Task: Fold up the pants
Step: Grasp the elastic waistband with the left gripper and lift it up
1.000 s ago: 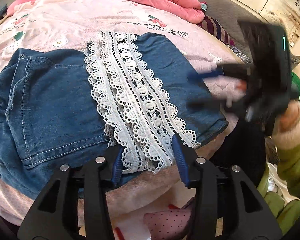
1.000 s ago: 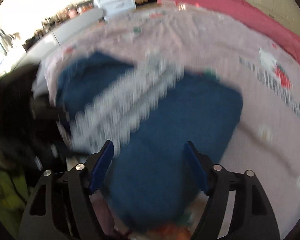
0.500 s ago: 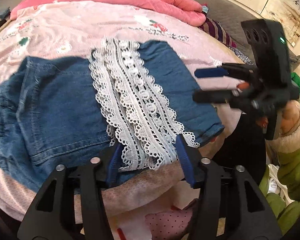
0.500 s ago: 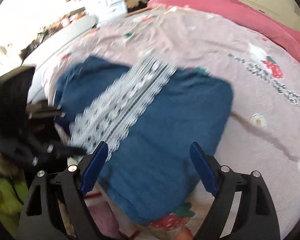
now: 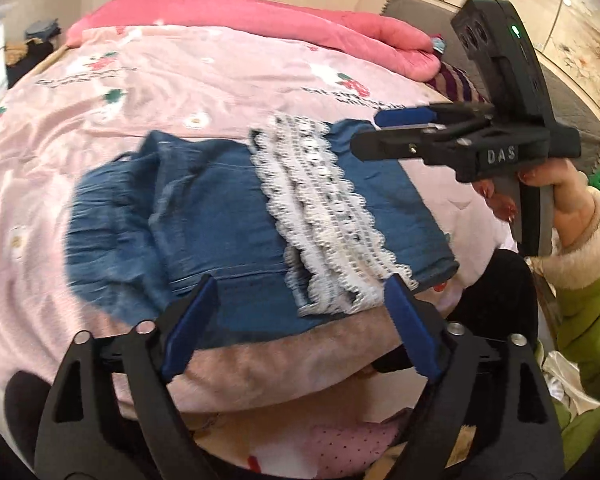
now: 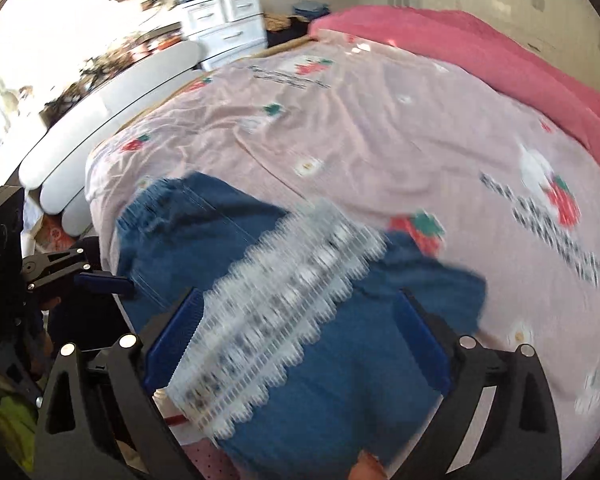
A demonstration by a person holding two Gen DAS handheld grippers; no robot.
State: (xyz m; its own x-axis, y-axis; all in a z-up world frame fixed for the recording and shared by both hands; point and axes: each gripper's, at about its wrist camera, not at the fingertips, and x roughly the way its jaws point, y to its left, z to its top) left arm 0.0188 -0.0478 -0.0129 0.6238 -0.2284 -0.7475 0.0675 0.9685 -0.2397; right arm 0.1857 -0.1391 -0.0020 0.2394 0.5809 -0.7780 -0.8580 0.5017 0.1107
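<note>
The denim pants (image 5: 236, 224) lay flat on the pink bedsheet (image 5: 204, 80), near the edge of the bed closest to the person, with a white lace band (image 5: 324, 216) across their middle. Their long axis ran from side to side in front of both grippers, so each end was on one hand's side. The left gripper (image 5: 300, 320) hung above and just in front of the near edge, its jaws spread wide with nothing between them. The right gripper (image 6: 300, 344) was also spread and empty, above the folded end; neither hand was clearly the nearer one.

Compared with the earlier frames, both jaws had just been opening. The left gripper, which stood on both sides of the lace hem before, was now apart from the cloth. Both cameras showed more of the bed, so the hands seemed to have drawn back and upward.
</note>
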